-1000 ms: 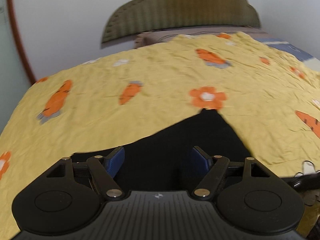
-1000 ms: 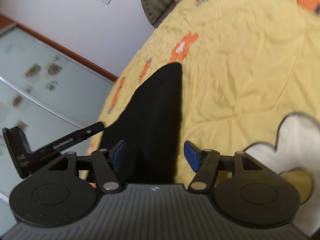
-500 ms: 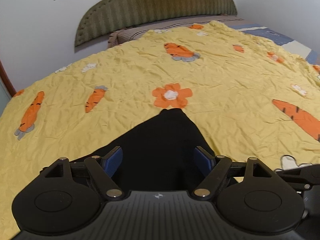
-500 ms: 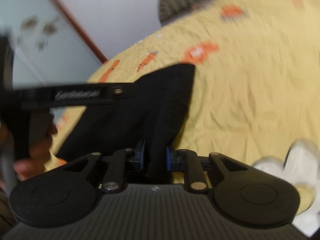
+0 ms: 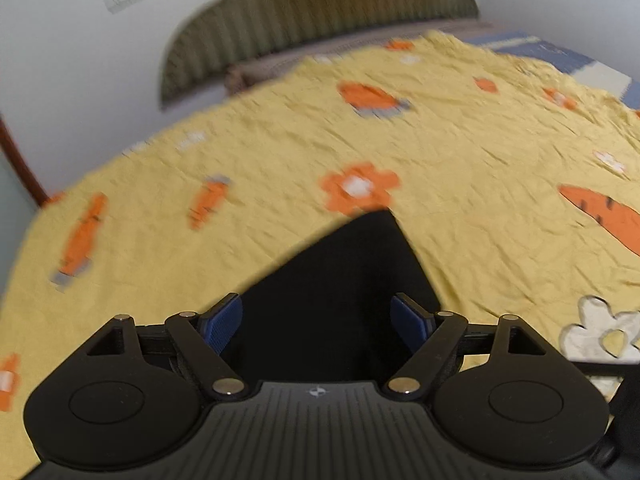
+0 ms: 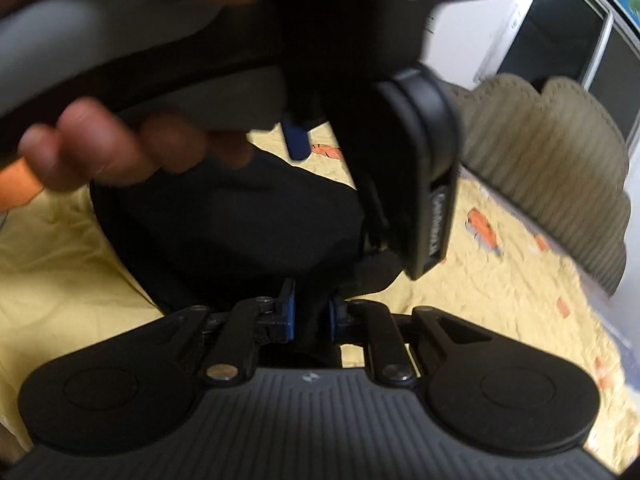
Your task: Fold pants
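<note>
Pants (image 5: 340,292), black, lie on the yellow bedspread (image 5: 280,152) in my left wrist view, filling the space from centre down to 6 o'clock and tapering to a point toward 12 o'clock, just under an orange flower print (image 5: 360,188). My left gripper (image 5: 316,320) sits over them with its jaws spread wide; the blue pads (image 5: 222,322) stand at 8 and 4 o'clock of the dark cloth, and I see no pinch on it. Carrot prints dot the bedspread; a large one (image 5: 604,216) lies at 3 o'clock. A green ribbed headboard (image 5: 320,12) stands against the white wall at 12 o'clock. The picture is somewhat blurred.

In my right wrist view the pants (image 6: 240,224) bulk at centre, and a fold of the black cloth runs down between the jaws of my right gripper (image 6: 311,316). Those jaws are closing, pressed nearly together and pinching that fold. The left gripper (image 6: 416,168) crosses the upper half, from 10 to 2 o'clock, very close to the lens, with the person's left hand (image 6: 120,148) wrapped around its handle at 9 to 10 o'clock. The headboard (image 6: 552,160) shows at 2 to 3 o'clock, the bedspread (image 6: 500,300) below it at 4 o'clock.
</note>
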Available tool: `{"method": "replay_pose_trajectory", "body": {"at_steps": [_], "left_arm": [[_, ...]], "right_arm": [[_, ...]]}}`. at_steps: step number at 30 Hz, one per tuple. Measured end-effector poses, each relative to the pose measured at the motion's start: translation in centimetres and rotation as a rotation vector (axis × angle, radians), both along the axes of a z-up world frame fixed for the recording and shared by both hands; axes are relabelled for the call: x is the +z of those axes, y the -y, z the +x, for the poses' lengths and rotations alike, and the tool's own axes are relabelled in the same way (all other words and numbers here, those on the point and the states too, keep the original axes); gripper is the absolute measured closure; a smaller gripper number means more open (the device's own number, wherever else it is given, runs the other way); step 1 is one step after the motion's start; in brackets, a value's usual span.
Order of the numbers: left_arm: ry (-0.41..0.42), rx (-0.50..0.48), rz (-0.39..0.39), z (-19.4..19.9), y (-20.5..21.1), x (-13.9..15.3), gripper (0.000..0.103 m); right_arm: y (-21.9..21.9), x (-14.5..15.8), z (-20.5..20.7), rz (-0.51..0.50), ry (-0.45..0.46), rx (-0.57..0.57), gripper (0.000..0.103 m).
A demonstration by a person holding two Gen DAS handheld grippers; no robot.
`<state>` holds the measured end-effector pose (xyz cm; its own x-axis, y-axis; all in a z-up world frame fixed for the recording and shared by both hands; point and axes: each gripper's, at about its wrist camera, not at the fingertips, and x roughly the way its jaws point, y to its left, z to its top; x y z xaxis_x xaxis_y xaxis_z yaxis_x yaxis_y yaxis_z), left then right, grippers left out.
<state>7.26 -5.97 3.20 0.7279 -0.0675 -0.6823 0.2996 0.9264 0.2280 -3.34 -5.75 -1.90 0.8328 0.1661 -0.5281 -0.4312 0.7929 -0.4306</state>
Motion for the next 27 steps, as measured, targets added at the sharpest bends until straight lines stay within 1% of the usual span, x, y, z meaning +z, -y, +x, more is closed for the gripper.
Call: {"method": "replay_pose_trajectory", "body": {"at_steps": [2, 4, 6, 7, 8, 9, 10, 12, 14, 16, 18, 19, 21, 23, 25, 27], "left_arm": [[0.052, 0.049, 0.006, -0.5, -2.0, 0.8, 0.020], [0.058, 0.112, 0.001, -0.7, -4.7, 1.3, 0.019], [0.056, 0.180, -0.008, -1.0, -7.7, 1.4, 0.019], [0.053, 0.215, -0.010, -1.1, -9.1, 1.5, 0.019], [0.052, 0.253, -0.011, -1.3, -10.5, 1.5, 0.019], [0.053, 0.289, -0.011, -1.5, -11.8, 1.4, 0.019], [0.052, 0.323, -0.009, -1.8, -13.0, 1.3, 0.019], [0.058, 0.394, -0.003, -2.5, -15.0, 1.1, 0.019], [0.062, 0.456, -0.013, -3.3, -16.7, 0.9, 0.019], [0.057, 0.497, -0.037, -4.1, -18.3, 0.8, 0.019], [0.050, 0.524, -0.051, -4.7, -19.5, 0.4, 0.019], [0.045, 0.537, -0.053, -5.0, -20.1, 0.1, 0.019], [0.027, 0.561, -0.058, -5.1, -21.0, -0.4, 0.019], [0.013, 0.571, -0.072, -5.4, -21.7, -1.0, 0.019], [0.003, 0.576, -0.087, -5.6, -22.1, -1.3, 0.019], [0.003, 0.572, -0.091, -6.0, -22.3, -1.4, 0.019]], "right_arm": [[0.6, 0.3, 0.3, 0.029, -0.017, -0.011, 0.088], [1.8, 0.5, 0.7, 0.070, -0.039, -0.044, 0.087], [3.0, 0.8, 1.2, 0.109, -0.056, -0.073, 0.077], [3.4, 1.3, 1.0, 0.119, -0.027, -0.096, 0.072], [3.3, 1.9, 0.3, 0.102, 0.048, -0.101, 0.072], [2.6, 2.5, -0.5, 0.070, 0.118, -0.076, 0.071], [1.8, 3.1, -1.3, 0.044, 0.168, -0.028, 0.071], [-0.7, 3.8, -2.9, 0.005, 0.231, 0.121, 0.069], [-3.3, 3.4, -4.1, -0.035, 0.236, 0.260, 0.068], [-6.1, 2.1, -4.6, -0.105, 0.227, 0.374, 0.068], [-8.5, 0.5, -4.4, -0.193, 0.259, 0.438, 0.068], [-9.4, 0.0, -4.4, -0.215, 0.266, 0.458, 0.068], [-10.7, -0.3, -3.8, -0.207, 0.239, 0.479, 0.068], [-11.7, -0.5, -3.4, -0.174, 0.172, 0.482, 0.062], [-12.4, -0.9, -3.0, -0.143, 0.123, 0.475, 0.060], [-12.9, -1.4, -2.4, -0.141, 0.090, 0.459, 0.060]]}}
